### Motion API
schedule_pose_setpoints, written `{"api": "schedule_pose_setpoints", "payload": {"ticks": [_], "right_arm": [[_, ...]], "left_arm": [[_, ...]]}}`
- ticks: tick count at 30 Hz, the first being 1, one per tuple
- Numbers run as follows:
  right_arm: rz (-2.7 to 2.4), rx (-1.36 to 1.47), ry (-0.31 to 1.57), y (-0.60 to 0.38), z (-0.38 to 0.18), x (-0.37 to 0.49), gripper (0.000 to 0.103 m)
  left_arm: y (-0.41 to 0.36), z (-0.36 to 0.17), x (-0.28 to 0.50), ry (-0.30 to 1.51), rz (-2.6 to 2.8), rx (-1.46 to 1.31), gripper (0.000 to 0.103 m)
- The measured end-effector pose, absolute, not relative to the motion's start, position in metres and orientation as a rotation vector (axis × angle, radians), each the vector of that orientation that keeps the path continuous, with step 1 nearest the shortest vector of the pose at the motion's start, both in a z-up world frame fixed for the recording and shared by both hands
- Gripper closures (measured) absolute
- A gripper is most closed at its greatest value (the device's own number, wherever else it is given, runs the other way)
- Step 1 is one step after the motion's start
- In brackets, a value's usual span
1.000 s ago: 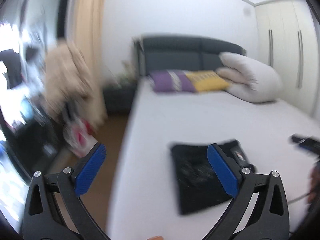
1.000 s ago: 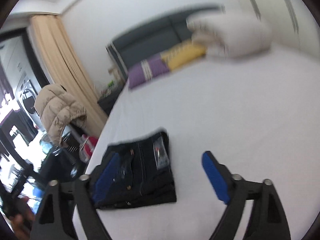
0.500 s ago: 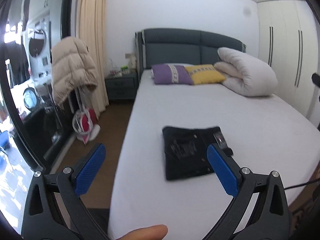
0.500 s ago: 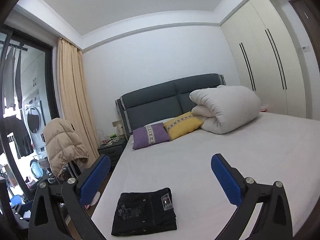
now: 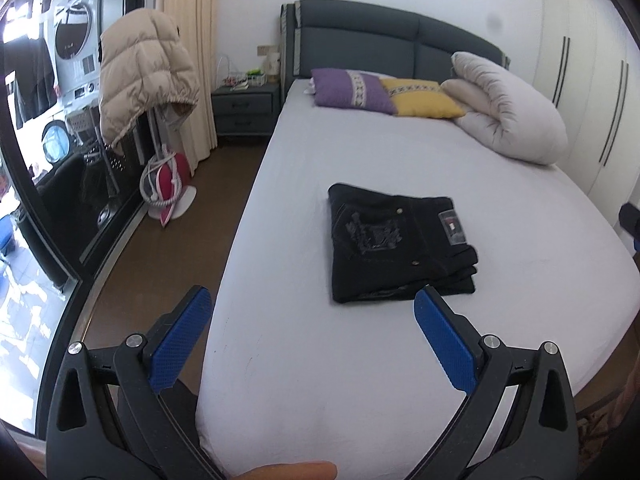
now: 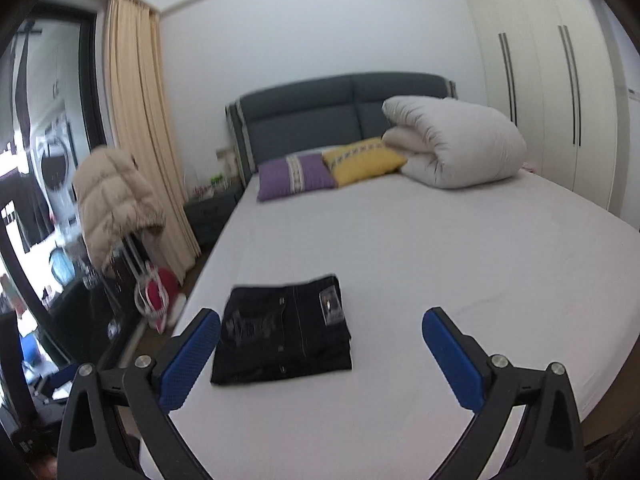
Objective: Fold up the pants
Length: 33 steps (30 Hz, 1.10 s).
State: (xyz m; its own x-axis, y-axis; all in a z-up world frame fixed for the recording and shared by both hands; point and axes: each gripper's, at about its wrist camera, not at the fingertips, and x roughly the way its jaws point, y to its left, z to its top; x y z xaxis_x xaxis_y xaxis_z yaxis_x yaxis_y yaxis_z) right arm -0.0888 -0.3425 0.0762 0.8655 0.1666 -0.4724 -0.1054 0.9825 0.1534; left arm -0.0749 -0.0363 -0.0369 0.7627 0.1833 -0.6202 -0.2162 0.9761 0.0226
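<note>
1. The black pants (image 5: 396, 244) are observed lying as a compact folded rectangle on the white bed (image 5: 360, 360), centre of the left wrist frame and lower centre-left of the right wrist frame. The fold is judged finished or nearly so.
2. The left gripper (image 5: 308, 336) is seen with its jaws spread wide and nothing between them; the pants lie beyond the tips, apart from them.
3. The right gripper (image 6: 320, 354) is likewise seen wide open and empty, clear of the cloth.
4. Risk: should either gripper be brought back down carelessly, a blue pad could catch the stacked edge at the lower right of the pants and drag the layers askew.
5. Risk: the pants lie nearer the bed's left edge; a sideways nudge could slide them toward it.
6. Risk: thick layered denim may spring open at the loose edge if left unpressed.
</note>
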Motion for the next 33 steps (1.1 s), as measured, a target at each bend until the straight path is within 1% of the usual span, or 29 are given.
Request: {"api": "schedule_pose_setpoints", "payload": {"ticks": [5, 11, 33], "right_arm": [[0.158, 0.046, 0.562, -0.319, 0.056, -0.085, 0.0], [0.18, 0.034, 0.628, -0.309, 0.036, -0.081, 0.0], [0.208, 0.023, 0.694, -0.308, 0.023, -0.074, 0.0]], "left_arm": [[-0.029, -0.056, -0.056, 0.704, 0.227, -0.059, 0.0], [-0.026, -0.072, -0.039, 0.731, 0.233, -0.055, 0.0], [-0.037, -0.085, -0.035, 0.759, 0.232, -0.045, 0.0]]}}
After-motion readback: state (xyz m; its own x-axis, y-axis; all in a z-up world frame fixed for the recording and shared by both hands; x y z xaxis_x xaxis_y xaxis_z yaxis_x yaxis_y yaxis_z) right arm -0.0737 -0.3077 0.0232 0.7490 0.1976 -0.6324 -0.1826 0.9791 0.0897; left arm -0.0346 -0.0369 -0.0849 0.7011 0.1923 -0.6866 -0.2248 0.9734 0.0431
